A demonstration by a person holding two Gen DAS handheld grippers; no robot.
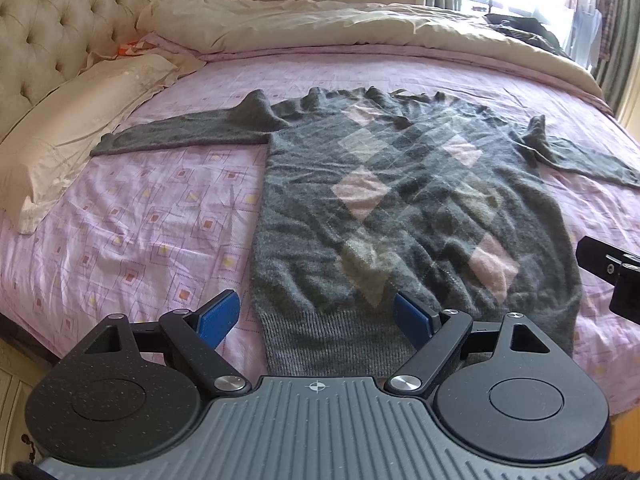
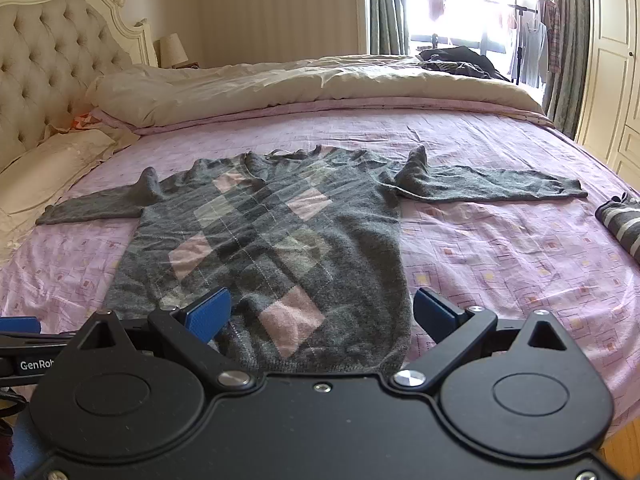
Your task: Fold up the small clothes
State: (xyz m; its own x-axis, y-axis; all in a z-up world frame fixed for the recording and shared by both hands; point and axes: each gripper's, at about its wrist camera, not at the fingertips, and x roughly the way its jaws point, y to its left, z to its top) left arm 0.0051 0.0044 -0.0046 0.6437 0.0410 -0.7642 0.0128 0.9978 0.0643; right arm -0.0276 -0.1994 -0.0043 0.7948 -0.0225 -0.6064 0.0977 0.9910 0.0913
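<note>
A grey argyle sweater [image 1: 404, 204] with pink and pale diamonds lies flat on the pink patterned bed sheet [image 1: 152, 220], hem toward me, both sleeves spread out sideways. It also shows in the right wrist view [image 2: 272, 236]. My left gripper [image 1: 320, 316] is open and empty, its blue pads [image 1: 218, 318] straddling the left part of the ribbed hem, just above it. My right gripper [image 2: 324, 316] is open and empty over the right part of the hem. Part of the right gripper shows at the right edge of the left wrist view [image 1: 616, 276].
A cream duvet [image 1: 320, 24] is bunched along the far side of the bed. A pale pillow [image 1: 68, 136] lies at the left by the tufted headboard [image 1: 52, 32]. A striped grey garment [image 2: 624, 224] lies at the right edge. Dark clothes [image 2: 460, 62] lie by the window.
</note>
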